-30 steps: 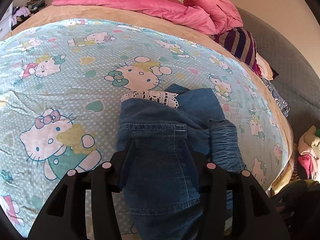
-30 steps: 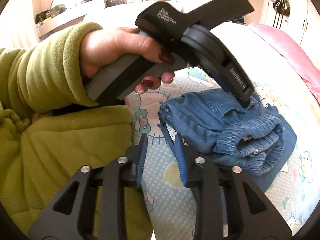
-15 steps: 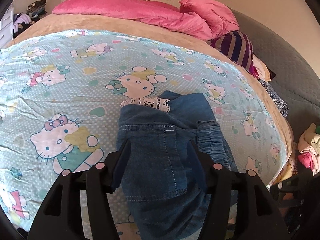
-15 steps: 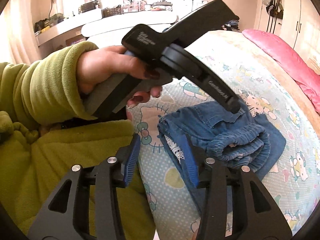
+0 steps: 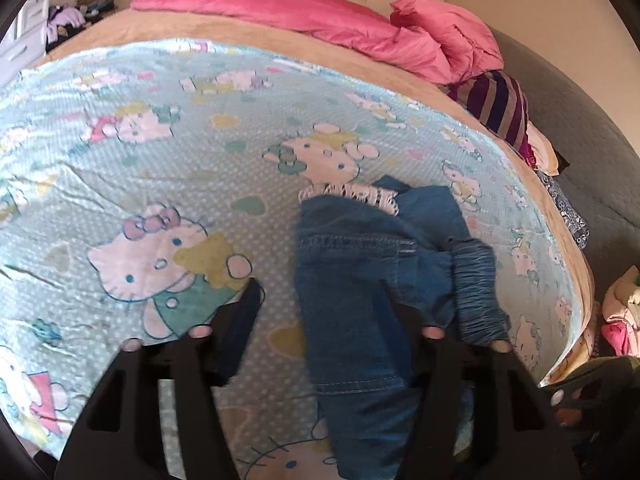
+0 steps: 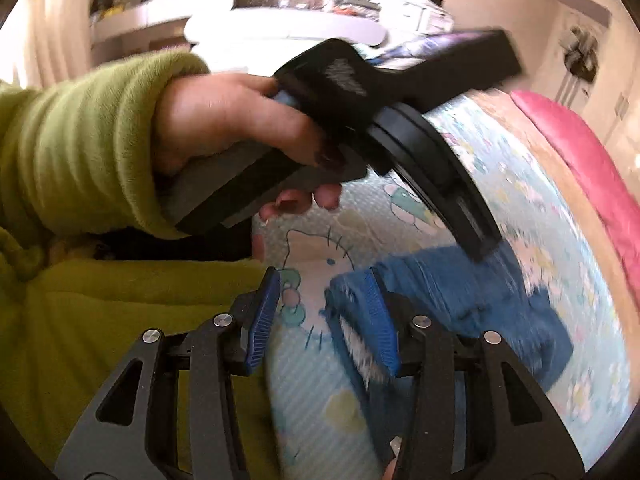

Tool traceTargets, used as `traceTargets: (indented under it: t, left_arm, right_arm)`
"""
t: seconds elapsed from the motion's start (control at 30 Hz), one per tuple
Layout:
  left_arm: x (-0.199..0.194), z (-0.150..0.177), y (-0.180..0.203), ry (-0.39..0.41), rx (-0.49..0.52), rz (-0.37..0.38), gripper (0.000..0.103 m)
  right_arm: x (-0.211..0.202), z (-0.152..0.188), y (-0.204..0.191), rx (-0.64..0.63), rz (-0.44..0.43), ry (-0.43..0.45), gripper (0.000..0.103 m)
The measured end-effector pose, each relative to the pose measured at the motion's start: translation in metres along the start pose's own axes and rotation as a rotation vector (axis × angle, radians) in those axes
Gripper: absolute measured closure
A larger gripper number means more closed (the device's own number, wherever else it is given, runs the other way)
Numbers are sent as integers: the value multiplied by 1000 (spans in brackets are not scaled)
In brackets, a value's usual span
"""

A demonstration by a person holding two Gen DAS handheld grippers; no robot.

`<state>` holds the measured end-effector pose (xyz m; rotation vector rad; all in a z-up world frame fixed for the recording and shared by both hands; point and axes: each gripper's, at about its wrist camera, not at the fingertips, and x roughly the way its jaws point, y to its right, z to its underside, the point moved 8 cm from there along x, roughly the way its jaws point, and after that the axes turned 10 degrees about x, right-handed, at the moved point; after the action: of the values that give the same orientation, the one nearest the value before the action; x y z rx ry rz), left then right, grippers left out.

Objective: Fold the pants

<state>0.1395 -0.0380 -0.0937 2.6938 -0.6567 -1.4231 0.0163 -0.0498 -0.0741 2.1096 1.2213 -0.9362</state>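
The pants (image 5: pixel 360 280), blue denim with a strip of white lace (image 5: pixel 352 194) at the far edge and a gathered elastic waistband (image 5: pixel 476 288) to the right, lie folded in a bundle on the sheet (image 5: pixel 160 168), a pale blue one printed with cartoon cats, toward the bed's right side. The left gripper (image 5: pixel 324 320) hangs over the near end of the bundle with its jaws spread wide: the right finger sits over the denim, the left one over bare sheet beside it, and nothing is clamped between them. In the right wrist view the same pants (image 6: pixel 480 304) are motion-blurred, and the right gripper (image 6: pixel 324 312) stands with its jaws apart, its blue pads (image 6: pixel 262 320) uncovered; the right pad is at the bundle's edge by the lace, though whether it touches cannot be told. Above it a hand (image 6: pixel 224 128) in a green sleeve (image 6: pixel 80 140) holds the left gripper's handle. Beyond the sheet lie a tan blanket (image 5: pixel 260 34), a pink duvet (image 5: pixel 320 20) and a striped cushion (image 5: pixel 500 108).
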Motion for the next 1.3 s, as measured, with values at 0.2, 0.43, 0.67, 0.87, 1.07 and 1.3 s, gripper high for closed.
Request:
traceTargets:
  t: [0.2,0.43,0.67,0.87,1.07,1.3]
  left_arm:
    - [23,6,1,-44,7,17,58]
    - [31,8,0,-35,-12,34,56]
    - [18,9,2,-4,-25,30,56]
    - [3,5,9,28,-7,20,49]
    - [-13,0,20,53,31,-3,37]
    - [-30,-5,28,76,53,-36,14]
  right_arm:
    - [32,8,7,-15,10,-92,94]
    - [28,21,7,39,-17,-60,94]
    - [-5,15,12,126,-54,-3,84]
    - [-44,17,19,202,-63,54,76]
    - [-83,25,43,272,0,122,52]
    - [-111,25,58,320,83,196,33]
